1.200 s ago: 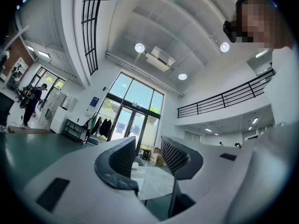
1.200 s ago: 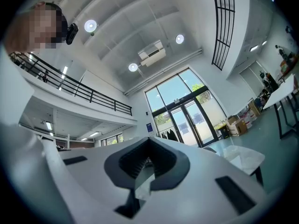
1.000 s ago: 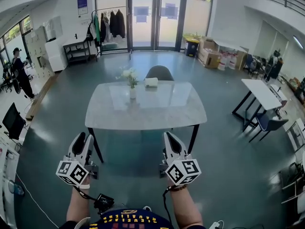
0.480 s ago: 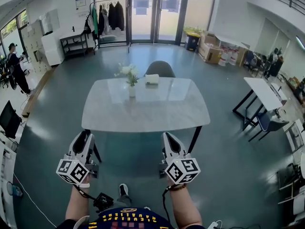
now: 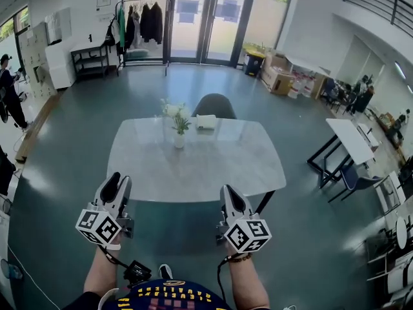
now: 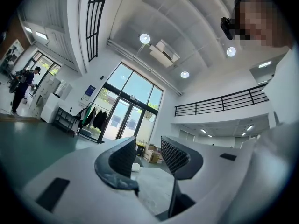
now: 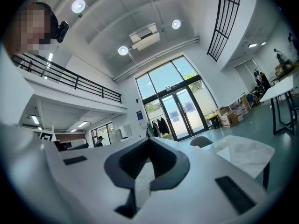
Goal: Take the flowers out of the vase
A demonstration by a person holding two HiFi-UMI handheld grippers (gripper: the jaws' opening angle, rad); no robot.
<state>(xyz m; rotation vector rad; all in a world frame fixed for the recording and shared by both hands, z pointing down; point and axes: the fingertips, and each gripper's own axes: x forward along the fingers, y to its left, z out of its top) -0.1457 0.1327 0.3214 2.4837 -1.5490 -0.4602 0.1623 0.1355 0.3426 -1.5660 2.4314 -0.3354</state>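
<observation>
Flowers (image 5: 175, 112) stand well beyond left gripper (image 5: 117, 182), right gripper (image 5: 230, 194).

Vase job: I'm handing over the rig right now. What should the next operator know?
Left gripper: jaws apart, empty. Right gripper: jaws shut, empty.
Both hover by the near edge of the table, well short of the vase.
The vase stands on the table's far left part, flowers in it, a white box beside it.
Done: nothing yet.
To do: reach the vase, grip the flowers, lift them out.
</observation>
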